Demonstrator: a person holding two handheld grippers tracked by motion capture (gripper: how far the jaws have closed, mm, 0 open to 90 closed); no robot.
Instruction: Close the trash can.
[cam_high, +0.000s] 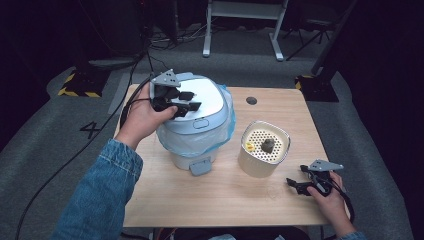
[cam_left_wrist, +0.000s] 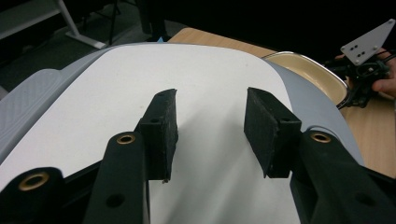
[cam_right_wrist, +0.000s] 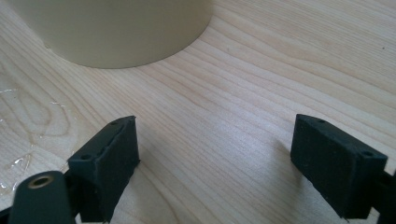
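A white lidded bin (cam_high: 196, 120) lined with a blue bag is standing on the left half of a light wooden table (cam_high: 225, 200). The left gripper (cam_high: 184, 106) is hovering over the bin's lid, jaws parted with nothing between them. Right of the bin, a cream container (cam_high: 263, 149) with a perforated insert is sitting. Further right of it, the right gripper (cam_high: 296, 184) is resting low on the table, jaws spread wide and empty. Grey carpet and dark stands are surrounding the table.

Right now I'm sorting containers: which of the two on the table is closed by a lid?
The white bin with the blue liner, under the left gripper; the cream canister stands open, its perforated insert showing.
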